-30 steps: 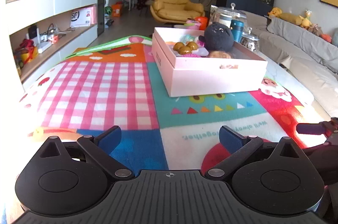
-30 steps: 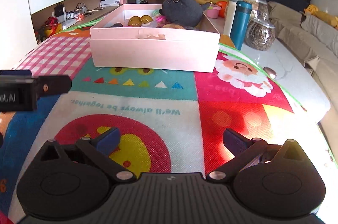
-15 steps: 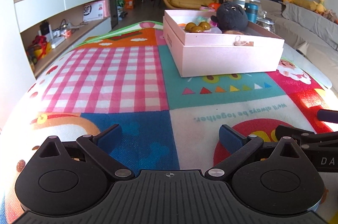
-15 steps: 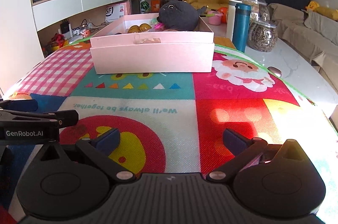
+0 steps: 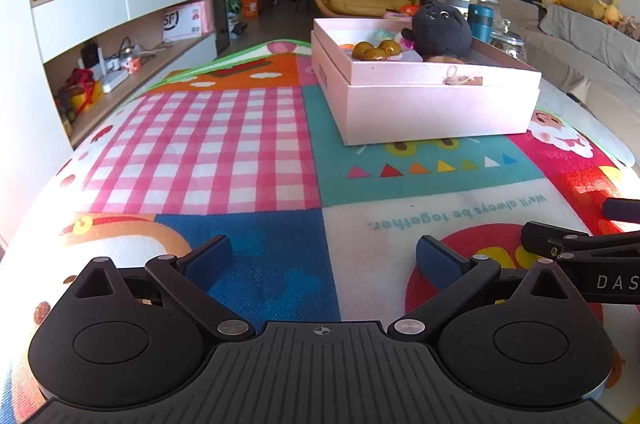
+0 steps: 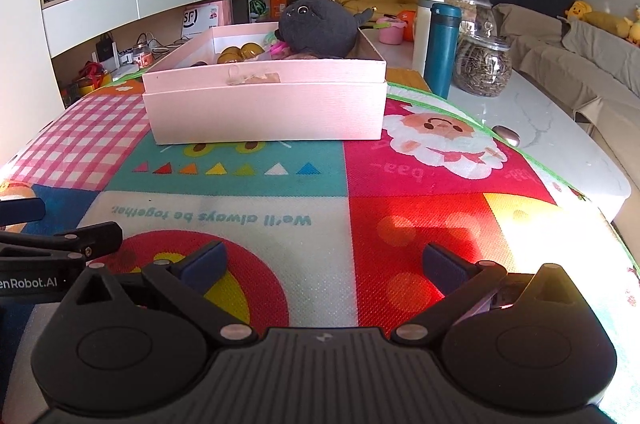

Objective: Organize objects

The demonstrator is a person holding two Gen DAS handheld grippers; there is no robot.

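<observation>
Both grippers sit low over the colourful mat point(image 5: 240, 143) on the table point(image 6: 560, 143) — the left hand-held gripper point(image 5: 324, 256) and the right hand-held gripper point(image 6: 324, 260) are each spread wide with nothing between the fingers. The pink box point(image 6: 264, 107) sits further back on the mat, holding a dark plush toy point(image 6: 316, 27) and some golden round bits point(image 5: 376, 49).

Low side-by-side views toward pink box point(image 5: 424, 91)
</observation>
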